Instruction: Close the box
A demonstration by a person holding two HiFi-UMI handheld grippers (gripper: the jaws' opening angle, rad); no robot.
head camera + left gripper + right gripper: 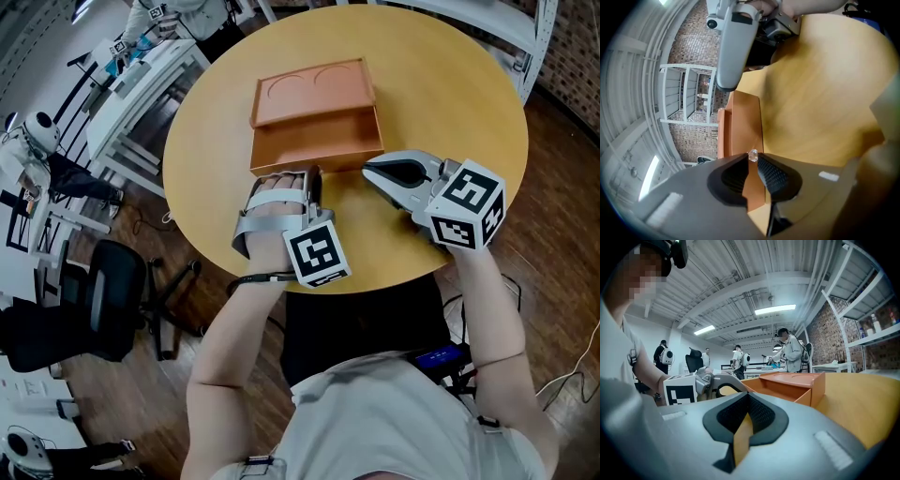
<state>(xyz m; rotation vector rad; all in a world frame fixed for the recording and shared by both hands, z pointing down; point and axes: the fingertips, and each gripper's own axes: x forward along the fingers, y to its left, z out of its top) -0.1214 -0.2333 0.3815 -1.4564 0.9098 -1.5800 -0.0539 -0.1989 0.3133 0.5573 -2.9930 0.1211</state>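
Note:
An orange box (pixel 316 141) lies open on the round wooden table (pixel 450 94). Its part with two round recesses (pixel 312 89) sits at the far side, and the open tray faces me. My left gripper (pixel 312 178) is shut with nothing in it, its tips at the box's near wall. My right gripper (pixel 367 170) is shut too and empty, pointing left just off the box's near right corner. The left gripper view looks along the box's (pixel 743 126) wall, with the right gripper (pixel 733 47) above. In the right gripper view the box (pixel 787 383) stands ahead, with the left gripper (pixel 701 383) to its left.
A black office chair (pixel 103 300) stands left of the table, below white work tables (pixel 131 84). White shelving (pixel 525 37) is at the far right. The near table edge runs under my hands. Several people (pixel 790 352) stand in the background.

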